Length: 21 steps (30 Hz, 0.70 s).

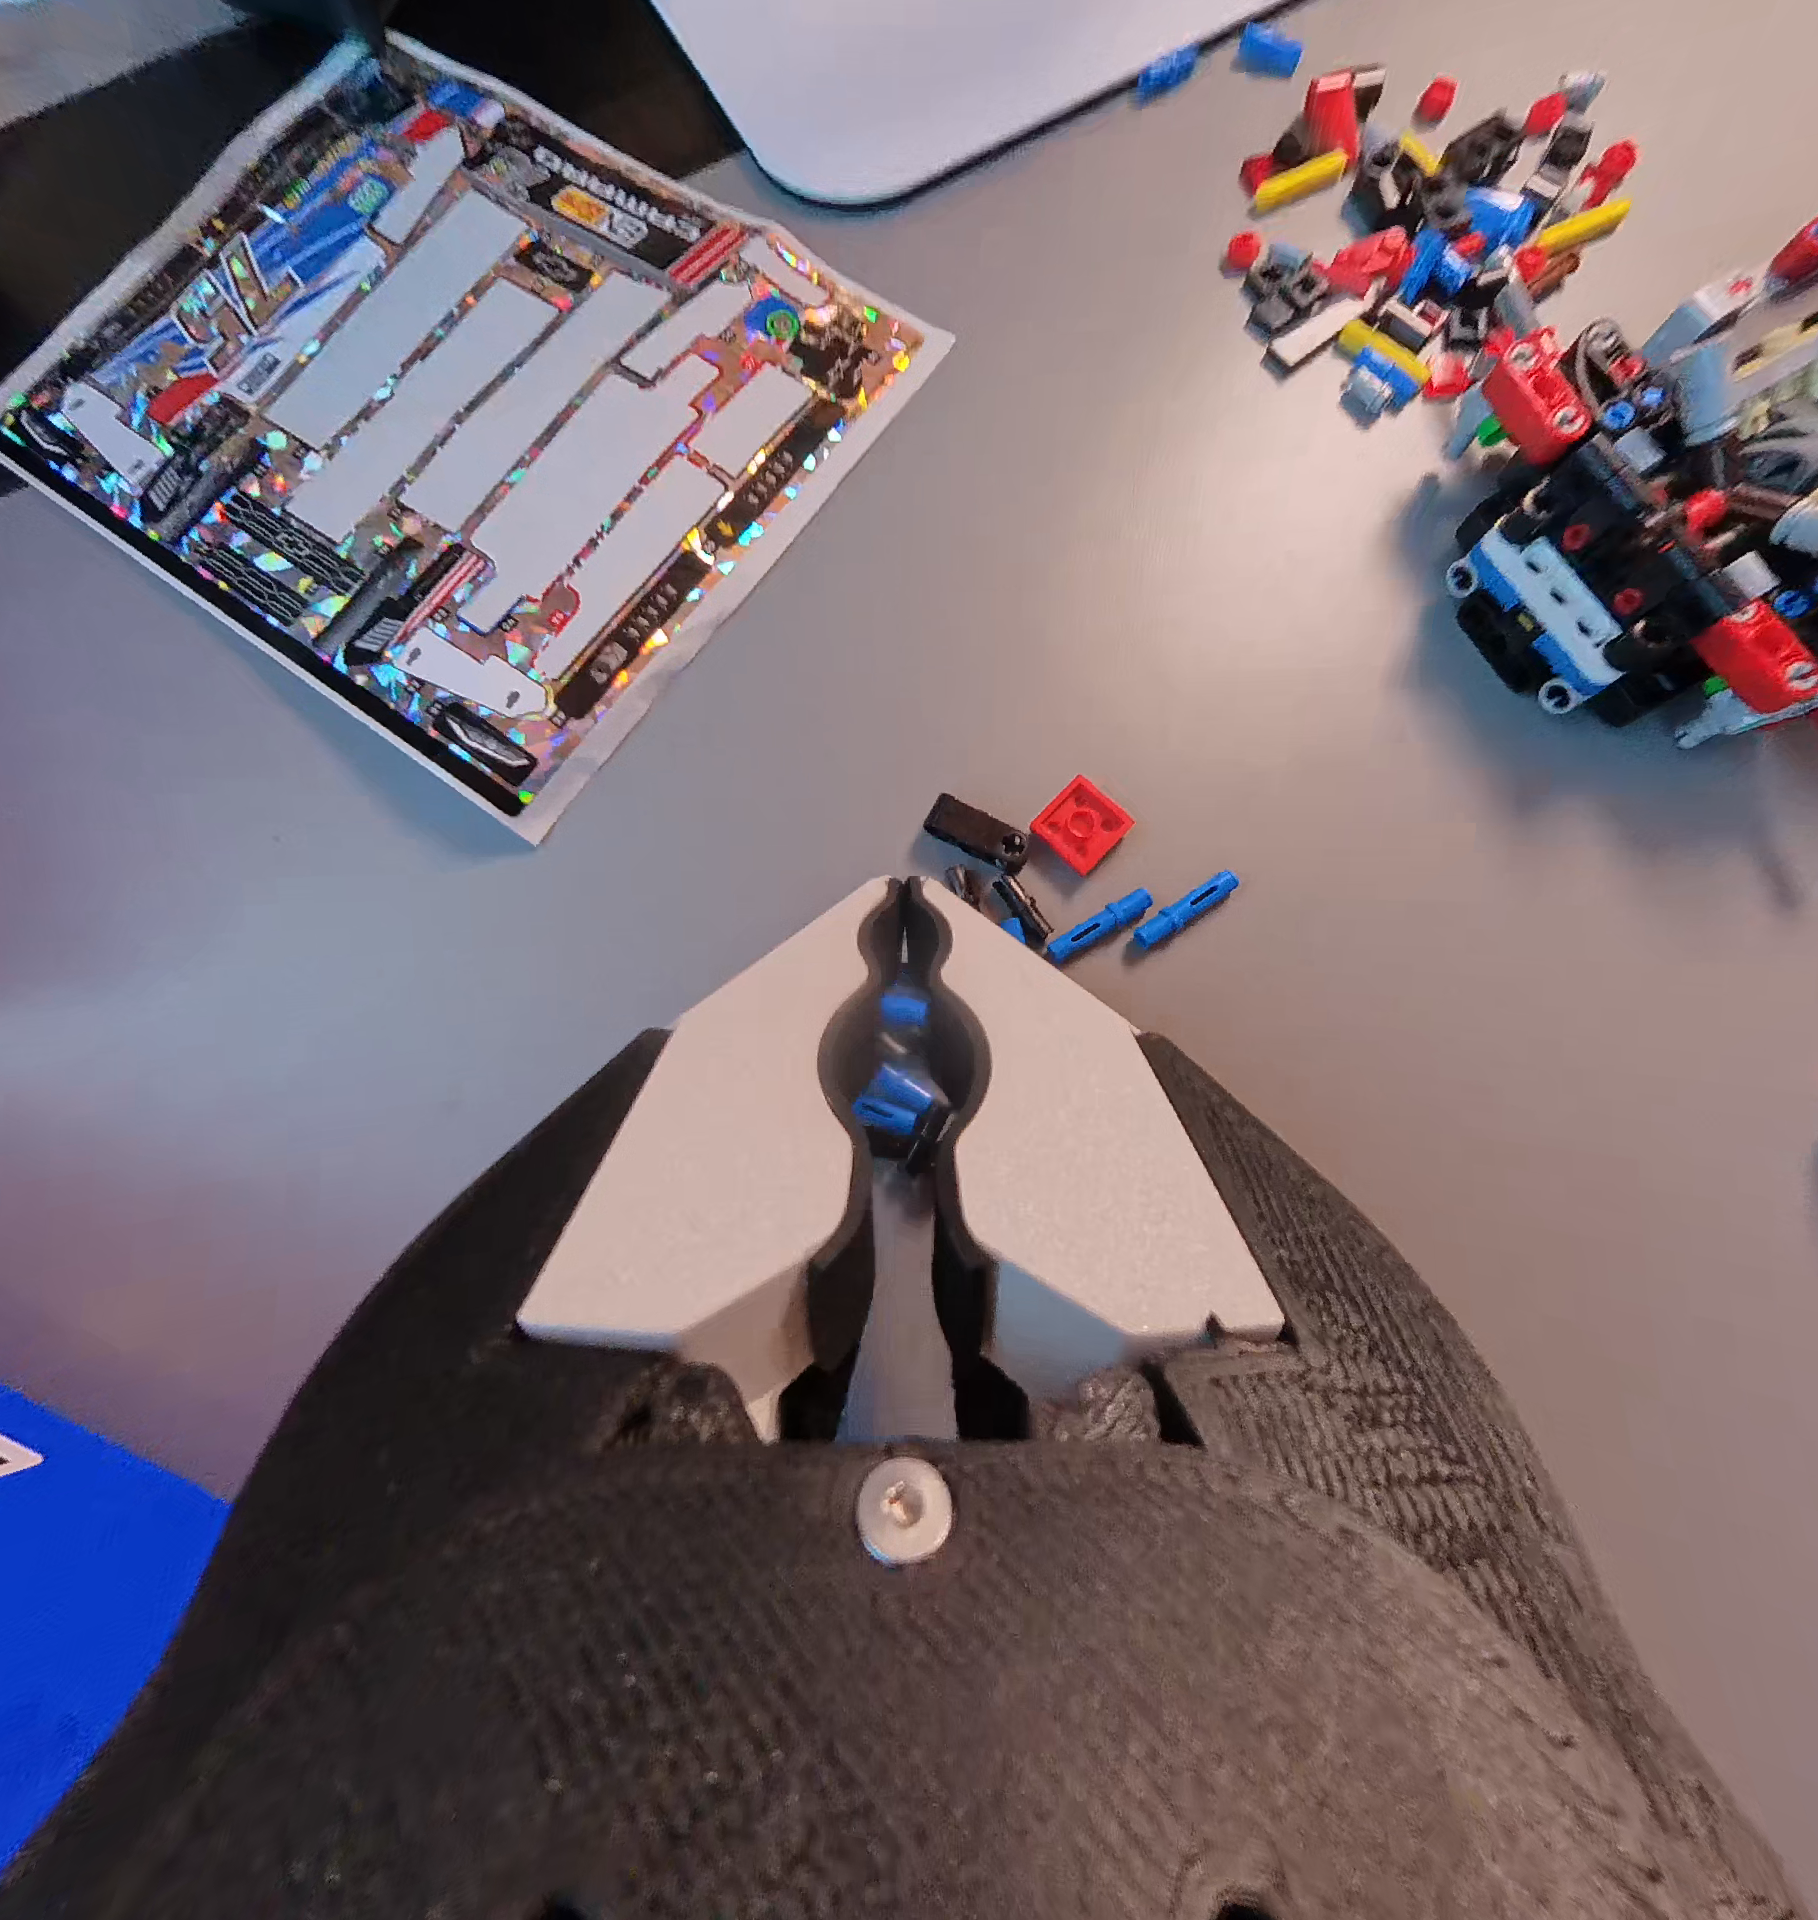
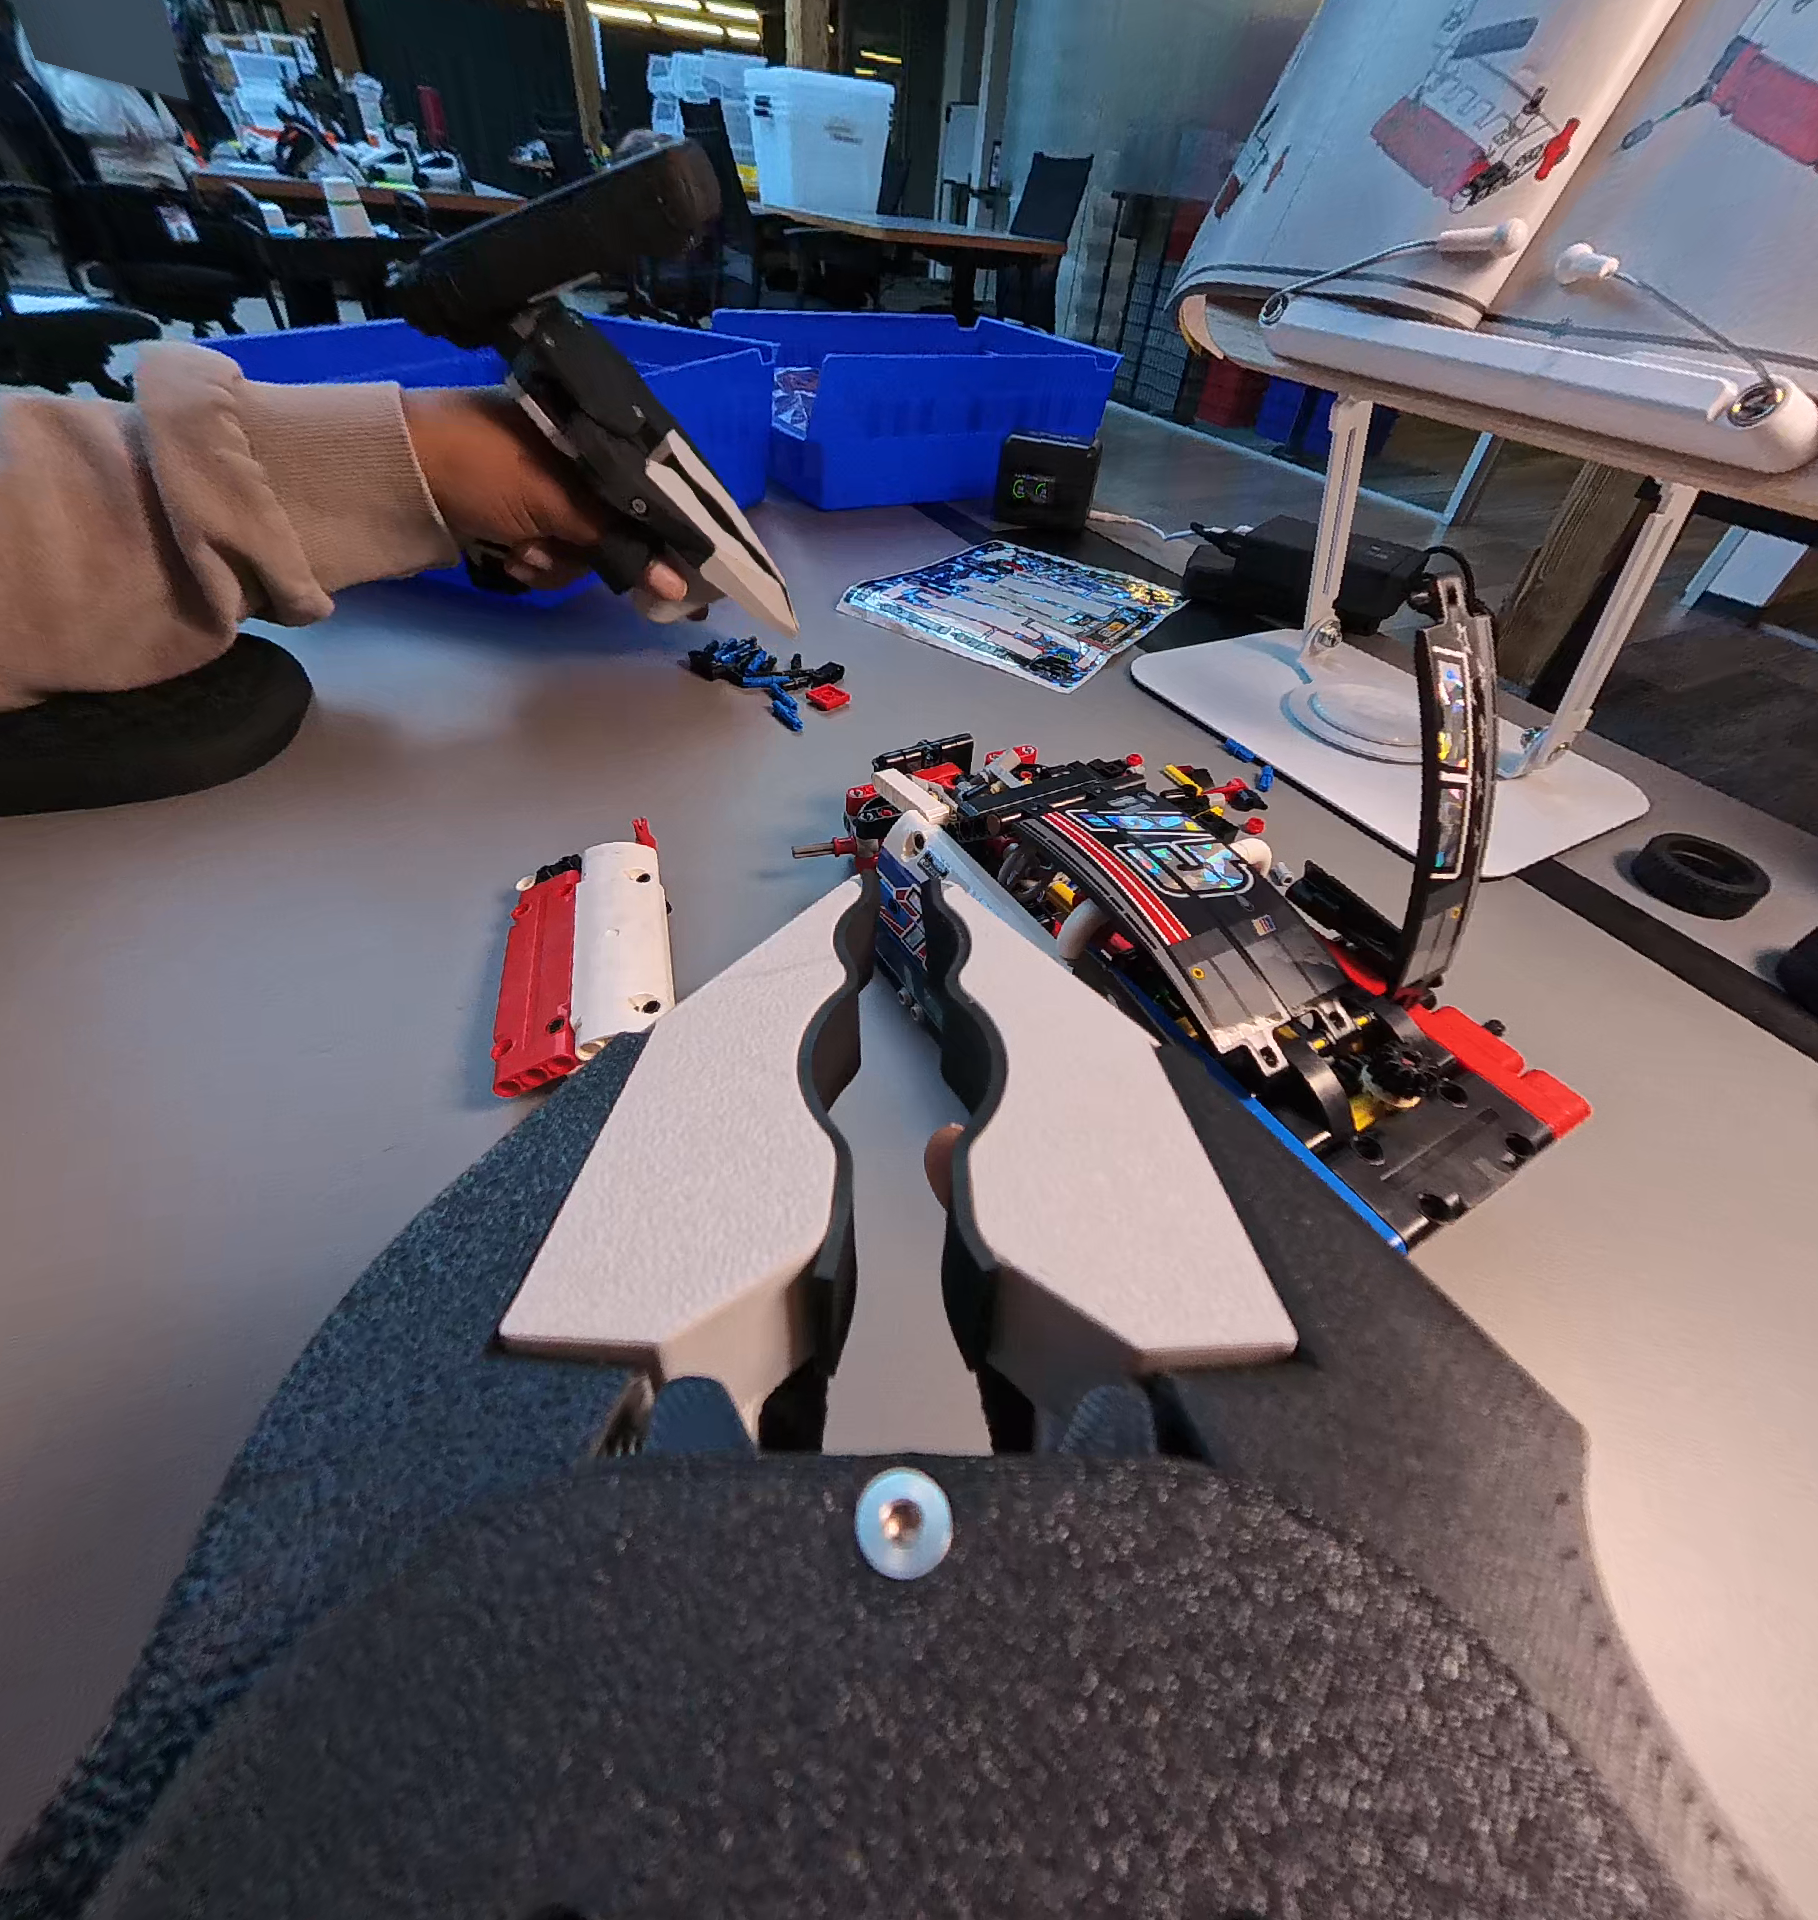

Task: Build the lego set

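**A:** What are your two tools doing, nearest first?

**B:** My left hand-held gripper (image 1: 903,894) is hovering over the small pile of pins (image 2: 754,665) on the tabletop (image 1: 261,987), tips pressed together with nothing pinched at them that I can make out; the blue and black bits showing through its gap are loose pins lying below, I think. My right hand-held gripper (image 2: 897,914) is sitting parted and empty, its tips at the car's (image 2: 1185,935) blue and white nose.

**A:** And how far along is the build?

**B:** Well along, I'm judging. The car's chassis and stickered black bodywork are looking assembled, with a curved black panel (image 2: 1450,790) standing up at one side. A red and white panel piece (image 2: 583,956) is lying apart beside it, unattached.

**A:** What's left, farther out?

**B:** Two tyres (image 2: 1700,873) are waiting on the tabletop, a heap of loose bricks (image 1: 1424,218) is lying unused, and the sticker sheet (image 1: 448,416) is looking mostly peeled.
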Available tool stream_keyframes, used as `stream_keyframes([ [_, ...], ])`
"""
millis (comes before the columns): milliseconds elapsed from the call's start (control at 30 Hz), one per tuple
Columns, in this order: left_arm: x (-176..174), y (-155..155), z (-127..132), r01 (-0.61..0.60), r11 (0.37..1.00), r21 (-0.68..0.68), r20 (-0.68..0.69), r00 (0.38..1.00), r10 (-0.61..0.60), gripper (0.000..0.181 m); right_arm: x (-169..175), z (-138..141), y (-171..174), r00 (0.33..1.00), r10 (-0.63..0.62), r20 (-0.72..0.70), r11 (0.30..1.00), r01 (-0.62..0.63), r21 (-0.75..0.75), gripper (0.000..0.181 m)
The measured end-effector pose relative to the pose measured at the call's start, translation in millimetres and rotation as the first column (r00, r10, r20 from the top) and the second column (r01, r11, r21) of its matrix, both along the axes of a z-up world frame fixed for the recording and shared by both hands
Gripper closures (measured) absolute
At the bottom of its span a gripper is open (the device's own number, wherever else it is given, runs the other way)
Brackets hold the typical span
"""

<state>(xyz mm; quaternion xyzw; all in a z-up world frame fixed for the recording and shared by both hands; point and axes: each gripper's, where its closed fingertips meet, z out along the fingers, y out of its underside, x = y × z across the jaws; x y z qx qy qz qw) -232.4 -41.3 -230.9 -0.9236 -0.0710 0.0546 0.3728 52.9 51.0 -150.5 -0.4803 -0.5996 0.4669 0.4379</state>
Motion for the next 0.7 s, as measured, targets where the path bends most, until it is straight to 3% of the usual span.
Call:
stream_keyframes([
  [33,1,1,8,-0.003,0.999,0.041,0.007,1.000,0.003,0.181,0,0,0,1.000,0.000,-0.001,1.000,0.000,0.001,0.176],
  [133,4,2,28,-0.020,0.988,0.154,0.057,0.998,0.011,0.181,0,0,0,1.000,0.001,0.000,1.000,-0.001,0.002,0.176],
  [233,3,-2,32,-0.033,0.984,0.177,0.074,0.997,0.020,0.181,-1,-2,-1,1.000,0.004,0.006,1.000,-0.004,0.001,0.176],
  [333,0,-5,18,-0.036,0.993,0.113,0.061,0.998,0.029,0.181,-1,-3,-2,1.000,0.006,0.010,1.000,-0.006,0.003,0.176],
  [533,-2,3,-6,-0.016,1.000,0.011,0.048,0.999,0.016,0.162,-1,-3,-2,1.000,0.006,0.013,1.000,-0.006,0.015,0.176],
  [700,-1,3,-13,0.003,1.000,-0.025,0.060,0.998,-0.001,0.162,0,-3,-1,1.000,0.006,0.013,1.000,-0.006,0.012,0.176],
])
